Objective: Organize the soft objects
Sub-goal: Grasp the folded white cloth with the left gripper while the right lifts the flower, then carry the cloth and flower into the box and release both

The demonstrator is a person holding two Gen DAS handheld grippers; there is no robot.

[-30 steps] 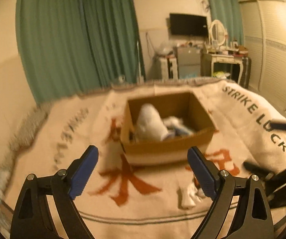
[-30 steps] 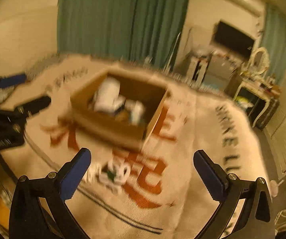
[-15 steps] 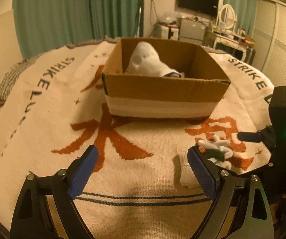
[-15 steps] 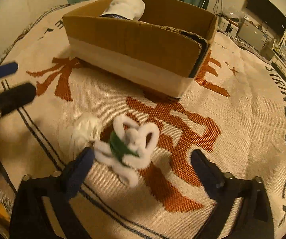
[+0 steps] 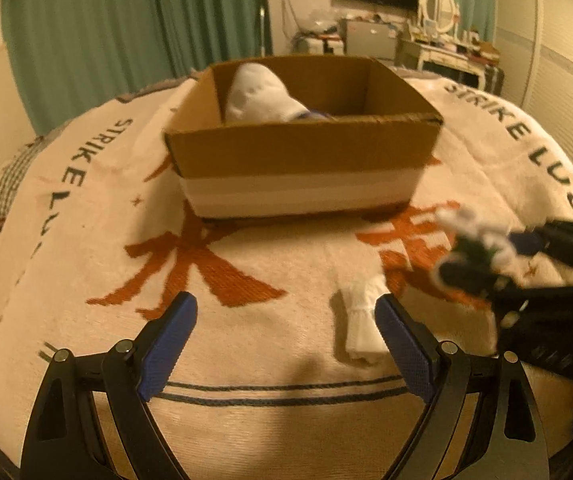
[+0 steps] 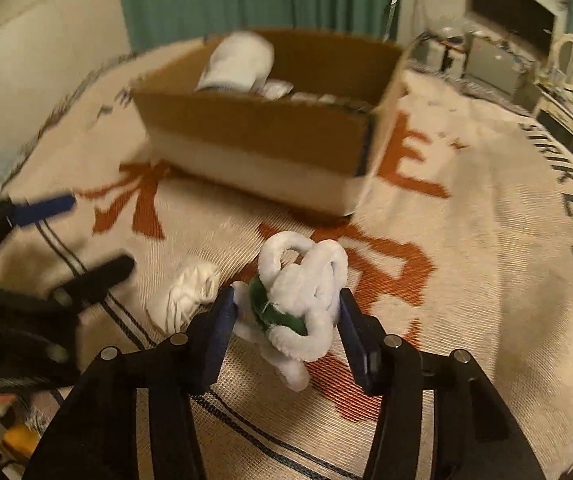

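The right hand-held gripper [image 6: 286,320] has its blue pads pressed on either side of a fuzzy white loop toy with a green middle [image 6: 300,300], and the toy looks lifted just clear of the printed blanket [image 6: 486,280] covering the bed. The grip sits low on a bundle of soft, springy loops, so the main risk, as I judge it, is that the toy squirms or rotates out of the pads on the way to the cardboard box [image 6: 262,136], since only part of it is pinched and one leg dangles free below. That dangling leg could also catch on the near wall of the box if the carry is too low, tipping the light box or dragging it across the blanket. The left hand-held gripper [image 5: 286,340] is wide open and holds nothing; it hangs low over the blanket with a small white sock [image 5: 360,320] just beside its right-hand pad. A careless closing there could pinch blanket along with the sock, or nudge the sock away instead of trapping it. The two tools are near each other, so a crossing motion could make them collide. A large white plush [image 5: 258,94] already fills the left part of the box, leaving the right part as the safer drop zone.
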